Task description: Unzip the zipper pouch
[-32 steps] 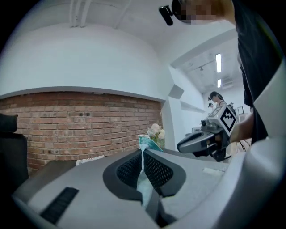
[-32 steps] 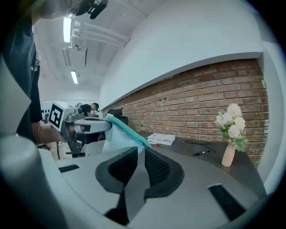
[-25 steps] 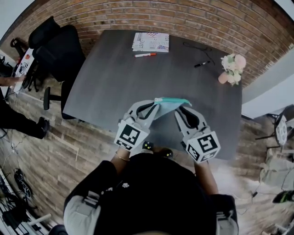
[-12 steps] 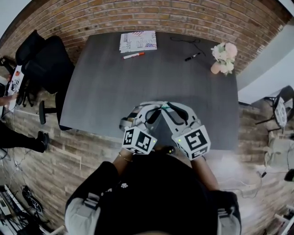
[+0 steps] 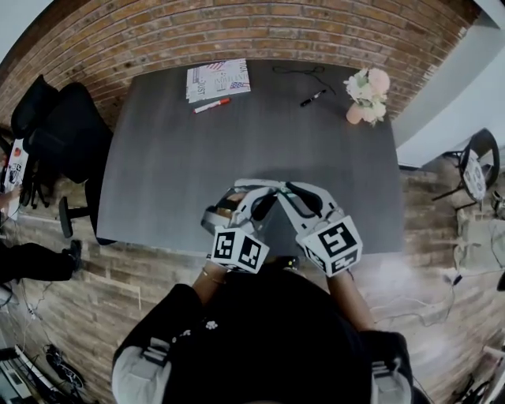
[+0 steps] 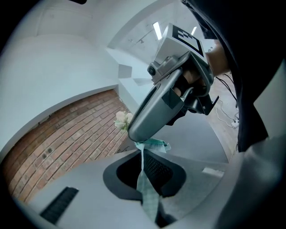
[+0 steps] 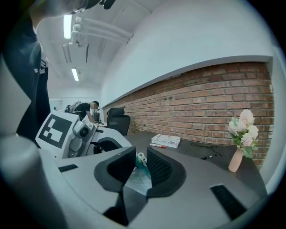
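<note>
Thin cloth pouch, matt dark-grey table

A red brick wall runs behind the dark grey tabletop, with a black office chair on grey-brown wooden plank floor.

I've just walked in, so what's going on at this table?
A person holds a gripper in each hand over the near edge of the dark table. The left gripper and the right gripper are both clamped on a teal zipper pouch, which hangs between them. Whether the zip is open yet can't be made out.
</note>
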Motion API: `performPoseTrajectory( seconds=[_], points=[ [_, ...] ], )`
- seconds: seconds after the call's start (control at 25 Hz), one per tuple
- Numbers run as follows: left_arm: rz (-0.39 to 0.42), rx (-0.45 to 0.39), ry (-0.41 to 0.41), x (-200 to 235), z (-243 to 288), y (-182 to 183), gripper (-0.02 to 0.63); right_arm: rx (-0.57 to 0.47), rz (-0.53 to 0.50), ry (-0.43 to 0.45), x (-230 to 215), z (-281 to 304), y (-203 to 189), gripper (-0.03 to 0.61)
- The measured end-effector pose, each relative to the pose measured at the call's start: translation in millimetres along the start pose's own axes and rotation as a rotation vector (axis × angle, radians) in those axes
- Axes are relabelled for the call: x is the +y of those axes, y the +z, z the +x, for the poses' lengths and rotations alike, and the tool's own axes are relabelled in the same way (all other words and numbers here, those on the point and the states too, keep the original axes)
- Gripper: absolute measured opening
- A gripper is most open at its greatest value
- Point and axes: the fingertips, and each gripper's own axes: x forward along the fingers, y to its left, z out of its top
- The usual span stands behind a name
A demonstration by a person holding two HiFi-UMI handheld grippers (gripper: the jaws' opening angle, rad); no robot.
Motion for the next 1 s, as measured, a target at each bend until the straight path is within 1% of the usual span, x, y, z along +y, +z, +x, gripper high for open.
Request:
performPoseTrajectory(
  seconds=[0.16, 0.28, 0.36, 0.44, 0.56, 0.68, 0.84, 1.0],
  points=[
    [0.059, -0.008, -0.031, -5.5, 5.8, 5.2, 0.008, -0.041, 0.024, -0.003, -8.9, -6.6, -5.1, 0.072],
    [0.086, -0.023, -0.053, -8.3, 10.9, 14.5, 0.008, -0.056, 0.078, -0.022, -17.1, -17.8, -4.9, 0.057],
    [0.098, -0.03, -0.062, -10.4, 16.0, 19.8, 0.008, -0.07, 0.096, -0.057, -25.9, -26.9, -3.4, 0.052],
    [0.103, -0.036, -0.07, -12.9, 21.1, 23.0, 0.008, -0.08, 0.105, -0.106, -36.4, -37.3, -4.2, 0.017],
    [0.116, -0.051, -0.085, -15.6, 27.0, 29.9, 0.008, -0.077, 0.121, -0.152, -47.8, -50.5, -9.8, 0.023],
    [0.164, -0.059, -0.106, -22.6, 31.4, 37.7, 0.008, -0.071, 0.142, -0.175, -52.0, -60.7, -14.9, 0.026],
    [0.212, -0.093, -0.135, -32.2, 37.4, 51.1, 0.008, -0.071, 0.208, -0.161, -57.0, -70.2, -25.2, 0.032],
    [0.257, -0.11, -0.164, -43.9, 44.8, 60.7, 0.008, -0.059, 0.234, -0.167, -61.9, -79.8, -34.5, 0.027]
  ],
)
